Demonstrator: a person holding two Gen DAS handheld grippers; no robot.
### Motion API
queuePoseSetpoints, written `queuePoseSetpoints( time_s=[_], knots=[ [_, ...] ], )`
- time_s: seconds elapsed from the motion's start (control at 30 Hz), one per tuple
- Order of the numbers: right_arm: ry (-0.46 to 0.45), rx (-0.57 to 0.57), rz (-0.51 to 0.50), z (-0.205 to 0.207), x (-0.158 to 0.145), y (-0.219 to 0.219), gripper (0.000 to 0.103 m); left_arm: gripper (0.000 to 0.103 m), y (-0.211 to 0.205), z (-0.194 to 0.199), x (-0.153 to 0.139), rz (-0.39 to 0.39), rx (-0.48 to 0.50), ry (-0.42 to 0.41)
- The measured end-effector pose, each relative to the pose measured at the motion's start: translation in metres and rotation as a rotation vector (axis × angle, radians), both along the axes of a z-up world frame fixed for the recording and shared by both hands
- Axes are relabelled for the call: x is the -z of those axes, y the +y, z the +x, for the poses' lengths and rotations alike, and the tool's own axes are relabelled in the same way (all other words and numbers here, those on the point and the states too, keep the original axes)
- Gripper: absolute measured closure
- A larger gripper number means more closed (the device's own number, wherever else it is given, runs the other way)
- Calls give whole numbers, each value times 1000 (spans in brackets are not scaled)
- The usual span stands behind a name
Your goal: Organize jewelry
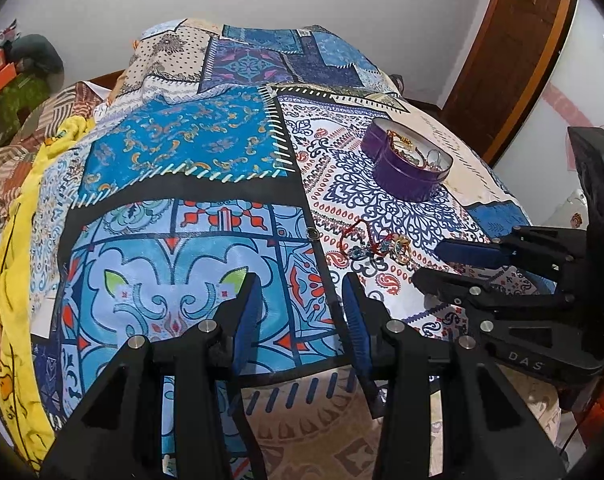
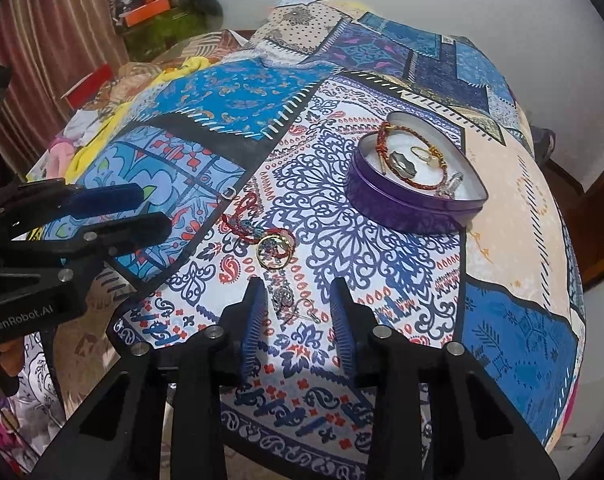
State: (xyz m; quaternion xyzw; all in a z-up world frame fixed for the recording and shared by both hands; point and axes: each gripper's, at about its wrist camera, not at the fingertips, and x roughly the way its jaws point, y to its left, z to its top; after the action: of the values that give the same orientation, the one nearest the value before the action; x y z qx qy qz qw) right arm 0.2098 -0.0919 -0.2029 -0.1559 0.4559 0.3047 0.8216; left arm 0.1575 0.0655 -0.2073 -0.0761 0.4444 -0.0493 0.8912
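Observation:
A purple heart-shaped tin (image 2: 406, 204) stands open on the patterned bedspread and holds a red bracelet (image 2: 386, 140), a gold ring and other pieces; it also shows in the left wrist view (image 1: 398, 168). Loose jewelry lies on the cloth: a red thread bracelet (image 2: 241, 212), a gold hoop (image 2: 275, 250) and a small silver earring (image 2: 297, 310). My right gripper (image 2: 297, 304) is open, its fingers on either side of the silver earring. My left gripper (image 1: 299, 308) is open and empty, left of the loose pile (image 1: 376, 244).
The bedspread (image 2: 510, 208) covers a bed that drops off at the near edge. Yellow cloth (image 1: 17, 248) and clutter lie along the left side. A wooden door (image 1: 514, 48) stands at the right.

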Motion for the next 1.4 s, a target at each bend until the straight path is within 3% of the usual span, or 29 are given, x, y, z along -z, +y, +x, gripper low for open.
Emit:
queuePoseSetpoints(
  time_s=[0.07, 0.13, 0.47, 0.6, 0.67, 0.87, 1.13, 1.4],
  knots=[
    [0, -9, -2, 0, 1, 2, 88, 62, -1, 0, 0, -14, 5, 1],
    [1, -15, 3, 0, 1, 2, 93, 62, -3, 1, -1, -38, 14, 2],
    [-7, 43, 70, 2, -11, -20, 94, 62, -35, 6, -6, -45, 103, -3],
    [-17, 84, 87, 7, -16, -34, 93, 79, -50, 10, -6, -36, 137, -14],
    [-18, 106, 100, 10, -17, -43, 93, 81, -55, 11, -6, -38, 155, -14],
    [-14, 144, 121, 12, -18, -61, 93, 82, -68, 22, -1, 2, 171, -2],
    [-5, 161, 144, 15, -17, -73, 93, 81, -66, 40, 9, -3, 158, 28],
    [-2, 163, 156, 15, -16, -78, 93, 81, -79, 45, 12, 112, 178, 28]
  ],
)
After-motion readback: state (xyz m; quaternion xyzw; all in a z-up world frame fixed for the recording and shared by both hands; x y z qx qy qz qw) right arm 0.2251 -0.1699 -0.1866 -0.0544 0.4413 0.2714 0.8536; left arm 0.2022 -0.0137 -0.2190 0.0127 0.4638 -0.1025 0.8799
